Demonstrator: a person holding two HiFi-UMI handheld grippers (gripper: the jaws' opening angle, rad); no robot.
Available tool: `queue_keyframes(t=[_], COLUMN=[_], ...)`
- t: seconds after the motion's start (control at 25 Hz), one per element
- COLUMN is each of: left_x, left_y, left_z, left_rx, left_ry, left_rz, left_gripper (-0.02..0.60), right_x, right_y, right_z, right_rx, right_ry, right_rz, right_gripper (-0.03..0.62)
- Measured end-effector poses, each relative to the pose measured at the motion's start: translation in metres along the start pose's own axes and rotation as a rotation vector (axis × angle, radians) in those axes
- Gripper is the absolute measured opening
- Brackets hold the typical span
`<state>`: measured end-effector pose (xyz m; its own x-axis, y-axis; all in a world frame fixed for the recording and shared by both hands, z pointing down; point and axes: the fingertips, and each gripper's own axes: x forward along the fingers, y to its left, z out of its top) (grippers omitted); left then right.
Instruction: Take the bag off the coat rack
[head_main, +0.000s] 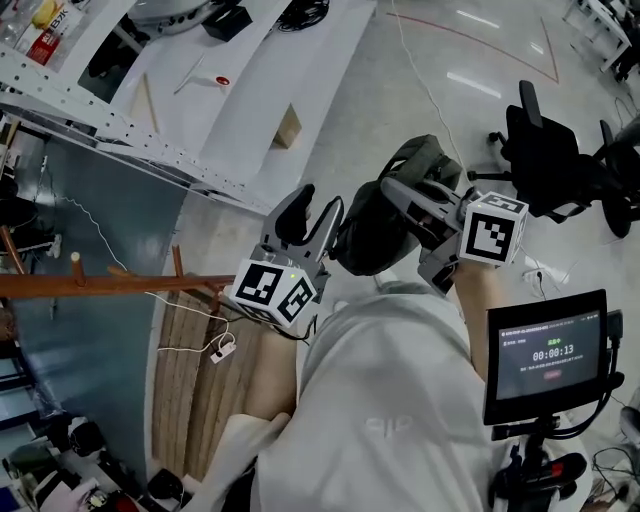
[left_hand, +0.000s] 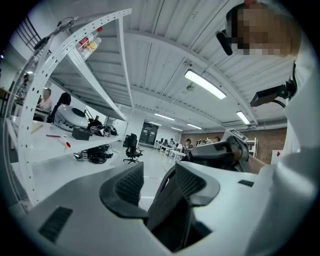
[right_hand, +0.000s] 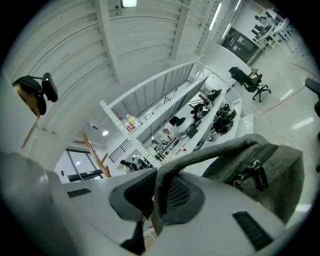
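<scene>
I hold the dark grey bag (head_main: 375, 235) in the air in front of my chest, between both grippers. My right gripper (head_main: 400, 195) is shut on the bag's grey handle strap (right_hand: 200, 155), which is pinched between its pads; the bag's zipped body (right_hand: 270, 175) hangs to the right. In the left gripper view a dark strap (left_hand: 167, 210) runs between the jaws of my left gripper (left_hand: 160, 182) and leans on the right pad, with a gap to the left pad. The wooden coat rack (head_main: 110, 284) stands at the left, apart from the bag, and shows again (right_hand: 95, 155) far behind.
A white perforated shelf frame (head_main: 120, 130) and white tables lie beyond the rack. Black office chairs (head_main: 545, 150) stand at the right. A screen on a stand (head_main: 545, 350) is close by my right arm. A white cable with a plug (head_main: 222, 348) crosses the wooden boards (head_main: 195, 390).
</scene>
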<state>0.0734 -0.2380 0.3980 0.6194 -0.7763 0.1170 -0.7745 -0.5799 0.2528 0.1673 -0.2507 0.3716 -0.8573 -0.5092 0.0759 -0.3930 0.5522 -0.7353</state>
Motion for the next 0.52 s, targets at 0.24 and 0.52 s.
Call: queue_keyframes(t=[0.24,0.52], left_x=[0.001,-0.001], left_y=[-0.001,0.0], left_z=[-0.003,-0.006], left_rx=[-0.001,-0.013], left_ry=[0.006,0.006], left_rz=[-0.001,0.003], left_gripper=[0.206,0.205], right_x=[0.0,0.002], right_y=[0.003,0.011], right_z=[-0.003,-0.006], right_rx=[0.009,0.002], right_ry=[0.007,0.023], right_rz=[0.013,0.04], right_gripper=[0.04,0.04])
